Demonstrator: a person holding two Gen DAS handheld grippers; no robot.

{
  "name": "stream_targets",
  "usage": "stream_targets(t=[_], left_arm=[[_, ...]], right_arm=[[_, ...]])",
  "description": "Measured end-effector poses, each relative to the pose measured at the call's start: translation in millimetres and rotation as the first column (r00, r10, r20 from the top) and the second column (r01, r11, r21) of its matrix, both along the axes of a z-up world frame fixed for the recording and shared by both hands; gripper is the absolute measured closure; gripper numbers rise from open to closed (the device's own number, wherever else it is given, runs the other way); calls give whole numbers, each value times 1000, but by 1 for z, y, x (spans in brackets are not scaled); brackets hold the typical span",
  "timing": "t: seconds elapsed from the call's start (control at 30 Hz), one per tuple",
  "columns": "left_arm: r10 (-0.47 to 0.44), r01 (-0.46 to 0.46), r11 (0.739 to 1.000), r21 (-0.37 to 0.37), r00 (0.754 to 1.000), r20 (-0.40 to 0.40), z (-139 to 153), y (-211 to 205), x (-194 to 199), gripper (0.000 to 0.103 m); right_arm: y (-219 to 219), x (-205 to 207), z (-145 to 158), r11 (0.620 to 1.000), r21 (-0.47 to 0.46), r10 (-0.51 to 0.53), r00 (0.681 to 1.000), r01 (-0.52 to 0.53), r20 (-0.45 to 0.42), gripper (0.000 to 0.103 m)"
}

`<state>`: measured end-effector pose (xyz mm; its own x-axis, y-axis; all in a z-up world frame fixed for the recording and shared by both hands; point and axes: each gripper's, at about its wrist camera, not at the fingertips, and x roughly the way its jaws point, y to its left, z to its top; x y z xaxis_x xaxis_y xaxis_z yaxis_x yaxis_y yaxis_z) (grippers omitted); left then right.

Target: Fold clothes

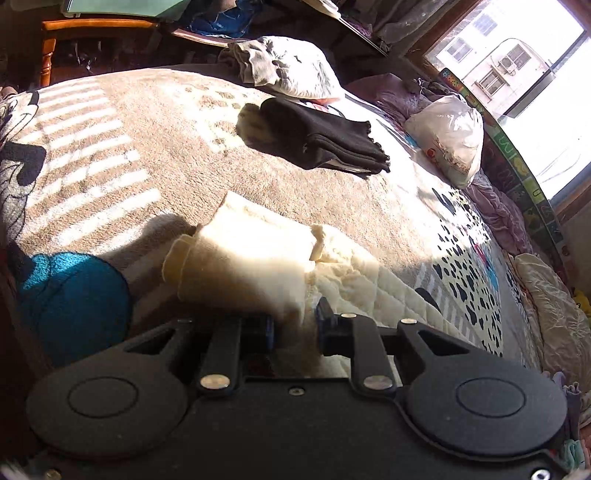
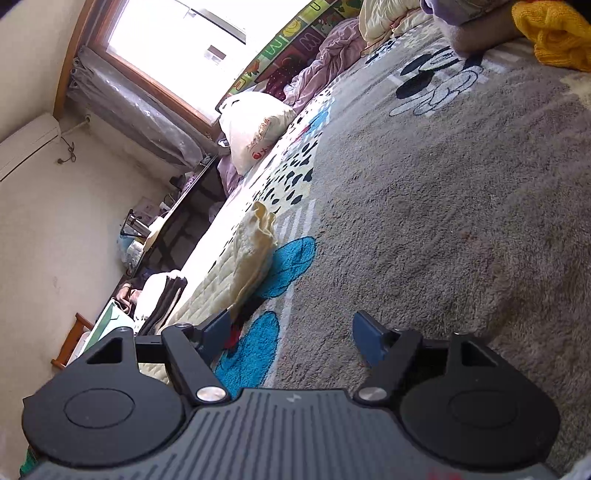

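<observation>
A cream quilted garment [image 1: 255,266] lies partly folded on the bed's plush blanket [image 1: 155,155]. My left gripper [image 1: 295,325] is shut on the garment's near edge, with cloth bunched between the jaws. The garment also shows in the right wrist view [image 2: 255,251] as a raised cream fold. My right gripper [image 2: 291,332] is open and empty, low over the blanket [image 2: 424,221] just right of the garment. A folded black garment [image 1: 325,140] lies farther back on the bed, with a grey-and-white bundle [image 1: 284,66] behind it.
A white plastic bag [image 1: 450,136] sits near the window side [image 2: 255,129]. Purple bedding [image 1: 495,210] and a cream cover [image 1: 550,295] line the bed's edge. A yellow knit [image 2: 554,33] lies at the far corner. A wooden chair [image 1: 51,44] stands beyond the bed.
</observation>
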<state>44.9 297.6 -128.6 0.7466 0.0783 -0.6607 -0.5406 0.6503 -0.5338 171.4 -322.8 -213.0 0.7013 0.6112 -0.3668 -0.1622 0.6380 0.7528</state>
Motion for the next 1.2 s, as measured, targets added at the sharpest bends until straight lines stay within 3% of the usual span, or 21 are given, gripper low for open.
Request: stream_targets(t=[0.17,0.3,0.33,0.37,0.43,0.53,0.63,0.67,0.73,0.77,0.83,1.0,1.03,1.13,1.2], left_arm=[[-36,36,999,23,999,-11,-1,1,7,84],[-48,49,999,-22,999,15,-9,7,2,83],[-55,55,998,-28,998,18,-10,8,0,83],[-60,61,998,-31,998,22,-10,8,-1,83],[-72,73,997,-28,997,29,-11,8,-2,83],[-82,83,996,-26,996,37,-12,8,-2,83],[-91,93,995,-33,995,47,-12,10,-3,83],[-93,95,995,-38,994,52,-13,11,-3,83],[-95,98,994,-50,994,60,-14,13,-3,83],[-95,99,994,-56,993,64,-15,14,-4,83],[-96,100,993,-64,993,72,-16,15,-4,83],[-95,101,992,-78,992,78,-18,18,-5,83],[-94,101,992,-82,992,79,-19,18,-4,82],[-97,103,992,-80,992,76,-20,18,-4,82],[-96,102,991,-82,993,74,-21,18,-4,82]], right_arm=[[34,37,8,999,-54,3,1000,-3,0,23],[59,71,8,992,-121,42,999,-40,13,27],[65,79,8,989,-140,53,998,-50,21,30],[69,85,9,986,-153,71,997,-64,41,40],[78,93,15,977,-201,85,993,-67,84,51],[88,103,25,972,-218,123,983,-91,136,51],[103,110,33,938,-315,197,969,-142,147,55],[108,112,33,923,-348,221,965,-161,140,68],[116,110,36,890,-417,262,955,-183,141,83],[120,110,37,874,-447,281,949,-192,141,85],[115,104,46,889,-425,267,948,-172,175,88],[116,108,71,911,-387,250,938,-144,240,89],[118,113,73,910,-388,252,940,-149,229,88],[122,135,54,882,-431,248,965,-189,83,88],[119,140,42,892,-411,229,972,-186,57,79]])
